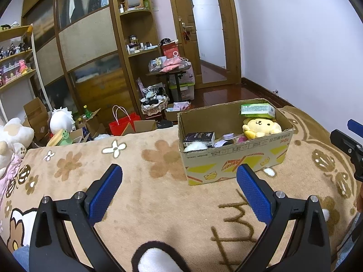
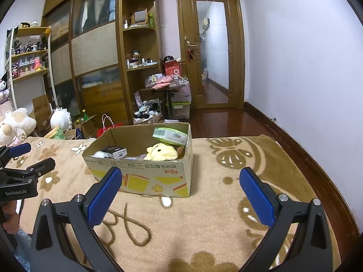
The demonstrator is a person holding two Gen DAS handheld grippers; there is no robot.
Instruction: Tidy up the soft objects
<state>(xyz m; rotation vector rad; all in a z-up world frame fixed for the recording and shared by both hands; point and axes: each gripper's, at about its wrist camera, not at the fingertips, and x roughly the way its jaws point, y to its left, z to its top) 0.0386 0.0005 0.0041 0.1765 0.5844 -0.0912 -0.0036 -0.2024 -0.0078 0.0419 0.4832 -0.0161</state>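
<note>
Left wrist view is showing the cardboard box sitting on the brown flowered blanket, ahead and a little right of the left gripper. One yellow plush dog is lying inside at the box's right end, its head leaning against the wall. One green tissue pack is resting above the plush, propped on the box's back rim. At the left end, one black carton is lying on something white and fluffy; small purple and pink items between them are too jumbled to count.

The left gripper is hovering over bare blanket with its two blue pads spread wide, holding nothing. The right gripper is doing likewise just in front of the box, its fingers wide apart and empty, with nothing lying between either gripper and the box.

Beyond the blanket's far edge, one red paper bag is standing on the floor beside open cartons, and a woven basket is holding dark and pale bundles. Several white plush toys are crowding the left edge. A wooden wardrobe and a glass-panelled door are closing off the room behind.
</note>
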